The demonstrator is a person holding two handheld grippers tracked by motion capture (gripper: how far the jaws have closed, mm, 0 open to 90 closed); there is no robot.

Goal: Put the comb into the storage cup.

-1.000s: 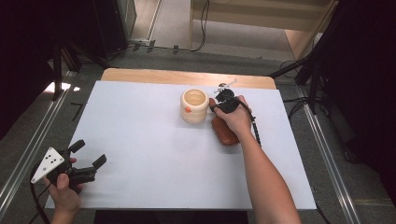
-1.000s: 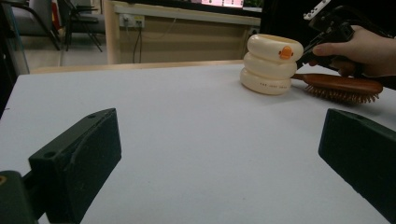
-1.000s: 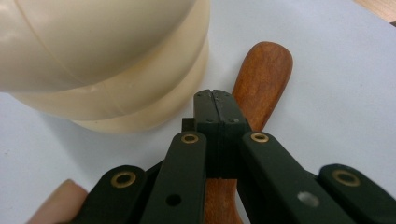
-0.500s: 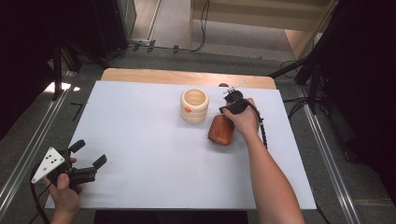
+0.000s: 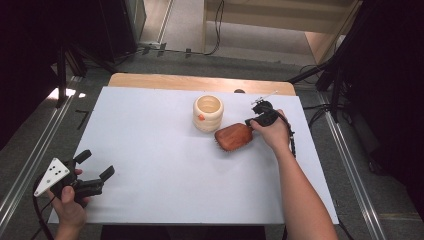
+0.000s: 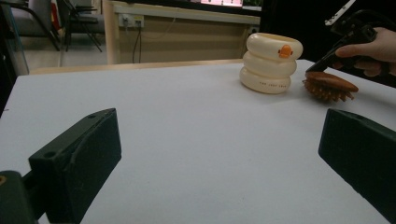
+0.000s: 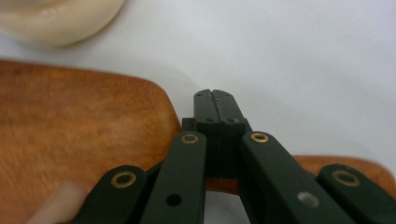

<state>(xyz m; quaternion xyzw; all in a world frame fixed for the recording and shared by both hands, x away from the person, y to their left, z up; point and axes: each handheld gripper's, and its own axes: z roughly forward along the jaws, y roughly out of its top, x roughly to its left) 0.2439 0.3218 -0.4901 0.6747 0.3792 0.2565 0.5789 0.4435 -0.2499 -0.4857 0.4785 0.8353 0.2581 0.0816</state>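
A white table (image 5: pixel 165 165) carries a cream cup (image 5: pixel 208 113) made of stacked rings, with a small orange duck bill on its side; just beside it, toward the person's right, lies a wooden hairbrush (image 5: pixel 233 137), back up and bristles down on the table; in the left gripper view the brush (image 6: pixel 329 85) sits close to the cup (image 6: pixel 271 62) without touching it. The right gripper (image 5: pixel 253 121), held in the right hand (image 5: pixel 272 132), lies over the brush's handle end; in its own view the jaws are pressed together, and whether they pinch the handle I cannot tell. The left gripper (image 5: pixel 95 166) hovers at the near left corner, well apart from the rest, its jaws spread wide with nothing between them.
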